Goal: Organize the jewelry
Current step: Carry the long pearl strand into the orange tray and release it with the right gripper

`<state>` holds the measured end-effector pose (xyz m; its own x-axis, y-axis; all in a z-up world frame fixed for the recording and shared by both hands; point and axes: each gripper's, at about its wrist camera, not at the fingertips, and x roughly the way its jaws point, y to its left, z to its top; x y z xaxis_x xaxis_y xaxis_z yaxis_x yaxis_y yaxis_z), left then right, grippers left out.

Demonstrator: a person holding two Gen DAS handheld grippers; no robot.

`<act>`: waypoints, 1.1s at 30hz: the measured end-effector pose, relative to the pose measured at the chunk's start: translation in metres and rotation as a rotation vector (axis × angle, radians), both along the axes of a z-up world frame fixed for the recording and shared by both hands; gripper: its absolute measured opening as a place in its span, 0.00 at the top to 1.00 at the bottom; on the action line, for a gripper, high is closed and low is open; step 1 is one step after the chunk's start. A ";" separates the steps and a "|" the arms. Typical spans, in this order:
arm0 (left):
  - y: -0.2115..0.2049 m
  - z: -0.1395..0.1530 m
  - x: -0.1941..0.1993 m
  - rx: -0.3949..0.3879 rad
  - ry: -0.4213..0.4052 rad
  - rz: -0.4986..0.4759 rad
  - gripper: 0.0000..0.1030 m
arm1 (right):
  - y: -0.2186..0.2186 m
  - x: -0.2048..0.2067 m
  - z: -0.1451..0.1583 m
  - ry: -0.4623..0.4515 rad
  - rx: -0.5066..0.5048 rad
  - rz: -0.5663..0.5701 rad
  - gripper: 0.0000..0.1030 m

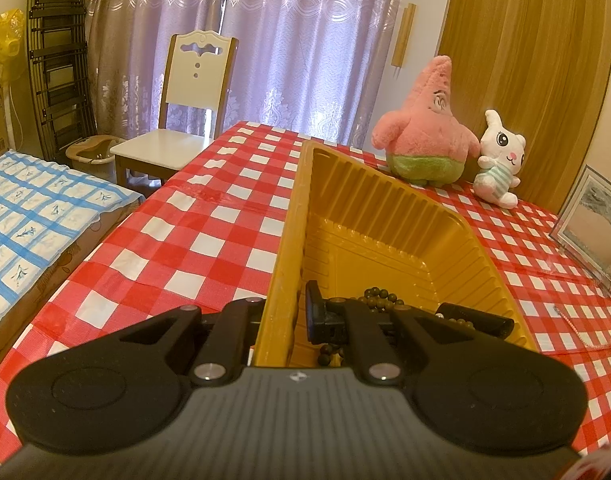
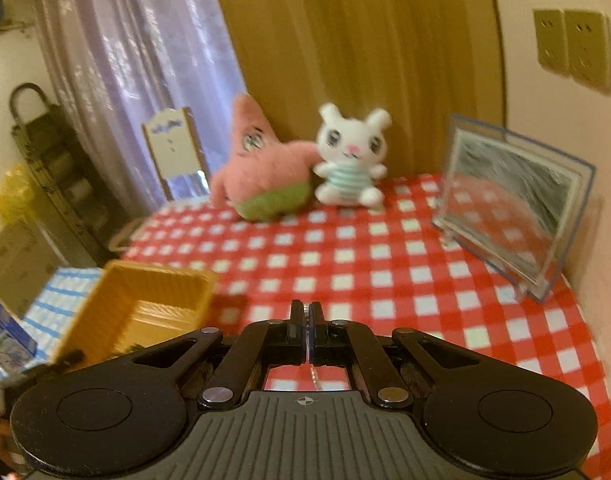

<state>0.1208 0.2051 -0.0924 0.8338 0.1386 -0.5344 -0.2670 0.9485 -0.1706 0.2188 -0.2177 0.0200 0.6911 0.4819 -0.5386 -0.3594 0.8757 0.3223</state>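
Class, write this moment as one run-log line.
left hand-held gripper: clamps yellow tray wall | beads: in tray | right hand-held gripper: shut on thin chain

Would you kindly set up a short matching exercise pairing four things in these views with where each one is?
Things:
1. brown bead bracelet
2. white bunny plush
3. thin chain
4. left gripper

Places:
A. pinched in the right gripper
B. inside the yellow tray
C. clamped on the tray's side wall
D. beside the pink starfish plush

Pairs: 1-B, 2-D, 3-A, 4-C
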 end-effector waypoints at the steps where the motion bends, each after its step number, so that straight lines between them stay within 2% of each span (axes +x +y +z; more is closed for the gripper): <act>1: 0.000 0.000 0.000 0.000 -0.001 0.000 0.92 | 0.002 -0.001 0.005 -0.008 0.009 0.008 0.99; 10: 0.000 0.001 0.000 -0.005 -0.004 0.000 0.92 | 0.028 -0.007 0.060 -0.083 0.099 0.107 0.99; 17: 0.000 0.002 0.000 -0.003 -0.003 0.001 0.92 | 0.062 -0.010 0.080 -0.088 0.165 0.220 0.99; 24: -0.001 0.003 0.000 -0.003 -0.004 0.000 0.92 | 0.125 -0.008 0.078 -0.079 0.208 0.352 0.99; 29: -0.001 0.004 0.000 -0.006 -0.009 0.000 0.92 | 0.162 -0.001 0.072 -0.077 0.267 0.400 0.99; 33: -0.001 0.004 -0.001 -0.010 -0.012 0.001 0.92 | 0.185 0.008 0.044 -0.002 0.255 0.399 0.99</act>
<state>0.1198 0.2041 -0.0880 0.8399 0.1346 -0.5257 -0.2661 0.9464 -0.1830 0.2269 -0.0327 0.0642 0.4258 0.8269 -0.3674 -0.6528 0.5619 0.5080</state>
